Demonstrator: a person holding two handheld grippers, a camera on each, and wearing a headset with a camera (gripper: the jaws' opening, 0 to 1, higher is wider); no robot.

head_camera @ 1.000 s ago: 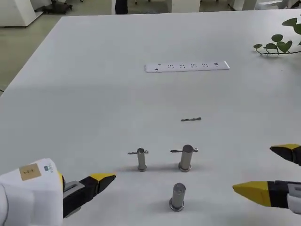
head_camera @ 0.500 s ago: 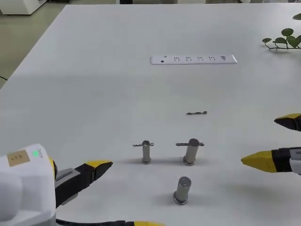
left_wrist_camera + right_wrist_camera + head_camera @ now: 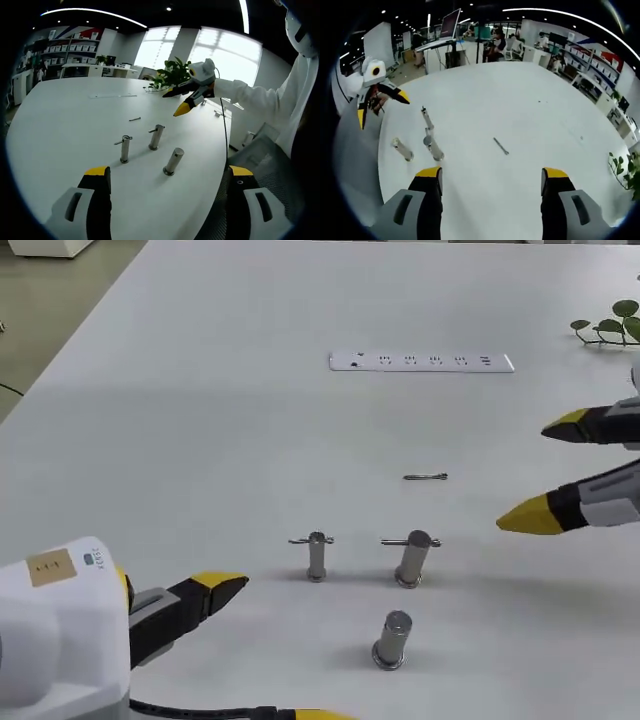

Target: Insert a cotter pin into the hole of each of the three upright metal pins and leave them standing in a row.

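Office workbench [image 3: 200, 420] is carrying upright pins [image 3: 410, 558], cotter pin [image 3: 425, 477] at their 12 o'clock; left gripper [image 3: 168, 171] and right gripper [image 3: 543, 472] are gaping wide, holding nothing.

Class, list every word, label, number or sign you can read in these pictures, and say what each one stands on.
No text here can be read.
Tan label on the left tongs: dark marks, too blurred to read.
Blue sticker beside that label: print too small to read.
Power strip on the table: any markings are too small to read.
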